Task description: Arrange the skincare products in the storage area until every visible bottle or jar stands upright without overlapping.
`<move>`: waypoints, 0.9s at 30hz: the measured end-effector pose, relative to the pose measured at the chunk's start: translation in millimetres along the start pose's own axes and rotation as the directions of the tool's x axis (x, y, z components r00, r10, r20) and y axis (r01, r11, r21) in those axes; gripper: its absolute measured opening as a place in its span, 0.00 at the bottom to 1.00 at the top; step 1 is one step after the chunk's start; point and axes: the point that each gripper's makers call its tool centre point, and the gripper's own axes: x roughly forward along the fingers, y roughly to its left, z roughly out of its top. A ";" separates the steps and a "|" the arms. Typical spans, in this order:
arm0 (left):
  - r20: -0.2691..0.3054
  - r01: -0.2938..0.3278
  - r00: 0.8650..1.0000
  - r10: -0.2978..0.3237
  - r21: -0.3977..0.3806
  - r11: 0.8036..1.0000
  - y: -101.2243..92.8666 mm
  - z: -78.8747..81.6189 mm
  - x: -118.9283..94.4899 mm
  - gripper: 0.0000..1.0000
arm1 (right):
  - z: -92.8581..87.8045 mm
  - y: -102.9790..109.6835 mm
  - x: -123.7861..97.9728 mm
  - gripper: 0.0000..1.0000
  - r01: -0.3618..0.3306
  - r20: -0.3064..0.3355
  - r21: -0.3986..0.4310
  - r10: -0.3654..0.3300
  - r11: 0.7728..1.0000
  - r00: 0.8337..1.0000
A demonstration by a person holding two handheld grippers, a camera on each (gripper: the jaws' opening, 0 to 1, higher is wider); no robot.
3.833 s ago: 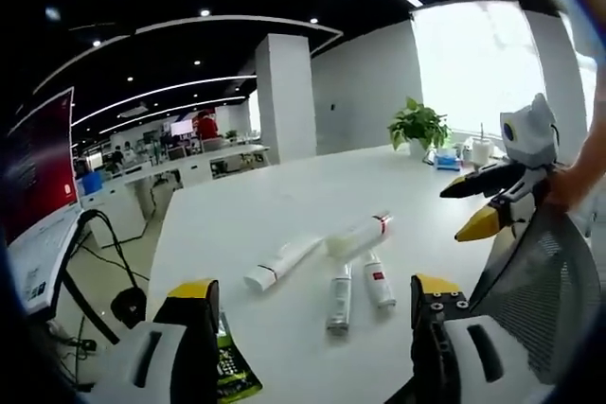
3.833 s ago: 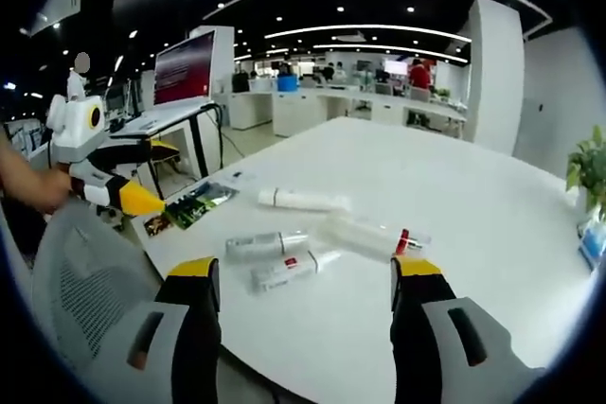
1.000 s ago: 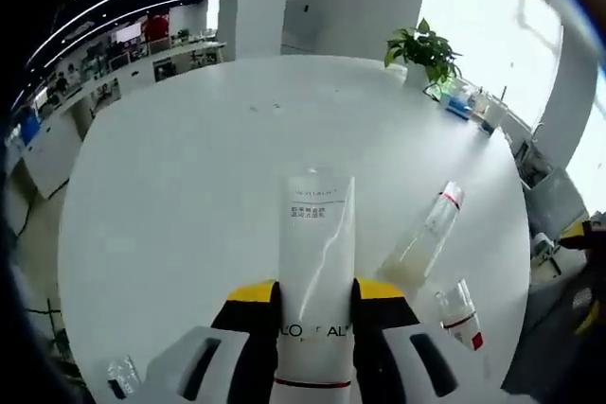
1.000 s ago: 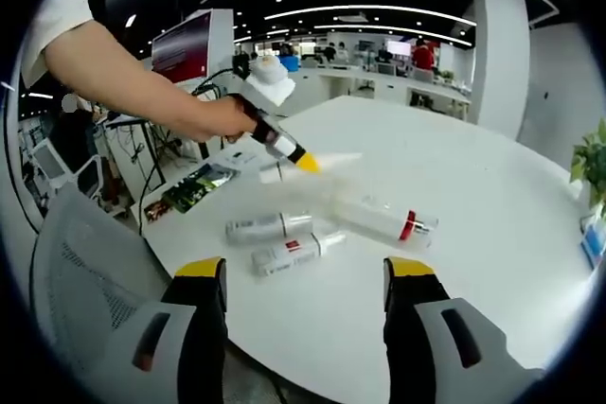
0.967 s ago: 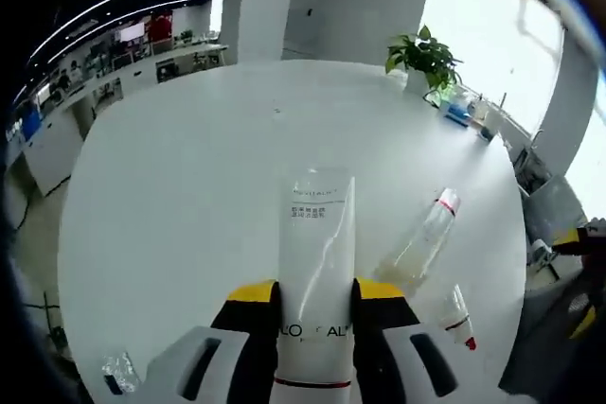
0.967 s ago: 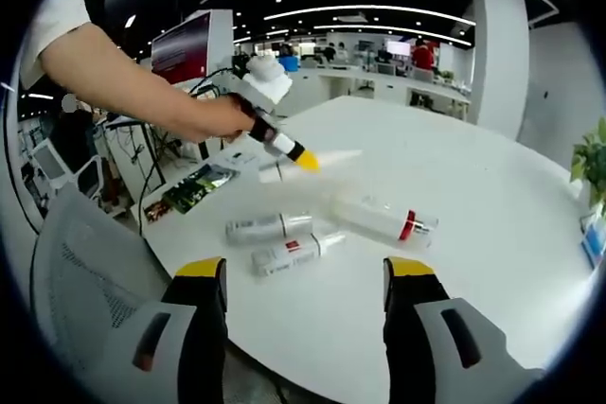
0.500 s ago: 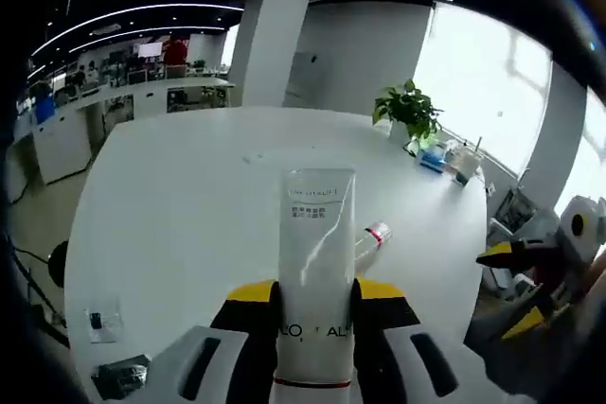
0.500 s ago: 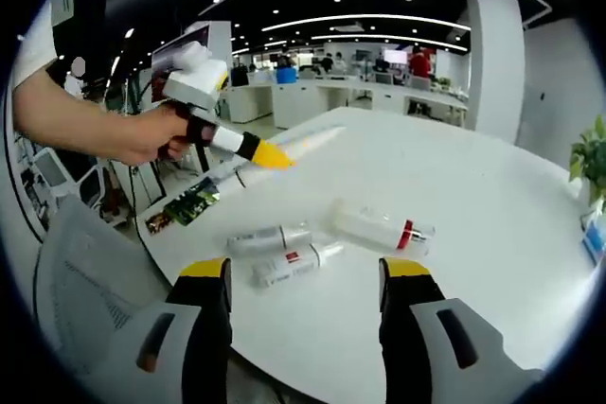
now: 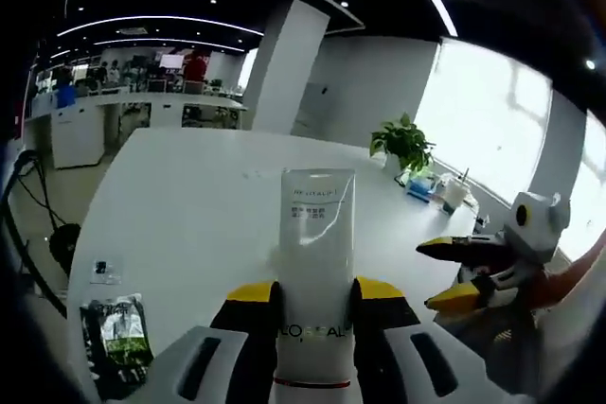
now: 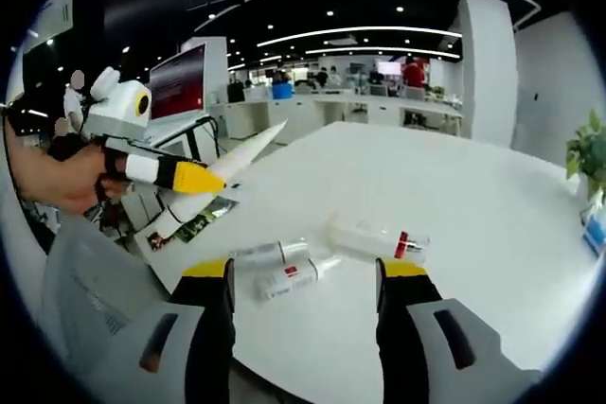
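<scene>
White tube (image 9: 316,262) sat pinched in the left gripper (image 9: 315,292), lifted at frame centre. Right gripper (image 10: 303,276) stood spread above 3 bottles (image 10: 377,237) lying on the table (image 10: 492,234). Next step: stand the tube upright.

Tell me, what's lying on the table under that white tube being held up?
Below the white tube in the left gripper, a dark printed packet lies on the white table. Three bottles lie farther along, not under it. The fingers hide the tube's lower sides.
</scene>
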 end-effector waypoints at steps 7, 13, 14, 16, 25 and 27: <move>-0.015 0.041 0.999 -0.041 0.003 0.999 -17.4 -18.4 -14.0 0.30 | 2.7 7.9 -1.3 0.50 -0.074 0.003 0.124 0.075 0.990 0.997; -0.020 0.080 0.997 -0.080 0.004 0.997 -31.2 -28.4 -20.1 0.30 | 28.6 49.0 -8.0 0.53 -0.325 0.088 0.331 0.314 0.886 0.945; -0.020 0.089 0.996 -0.089 0.002 0.996 -33.3 -29.7 -20.4 0.30 | 31.0 56.8 -7.8 0.53 -0.354 0.094 0.397 0.346 0.847 0.933; 0.000 0.146 0.989 -0.146 -0.029 0.989 -43.8 -32.0 -21.2 0.30 | 30.6 68.4 -3.7 0.52 -0.373 0.083 0.480 0.383 0.794 0.920; -0.036 0.157 0.987 -0.156 0.047 0.986 -50.0 -38.0 -23.0 0.30 | 36.2 74.5 7.6 0.41 -0.359 0.155 0.663 0.350 0.657 0.924; -0.050 0.159 0.987 -0.156 0.080 0.984 -52.8 -41.0 -22.8 0.30 | 34.1 72.9 9.7 0.38 -0.342 0.142 0.671 0.339 0.658 0.930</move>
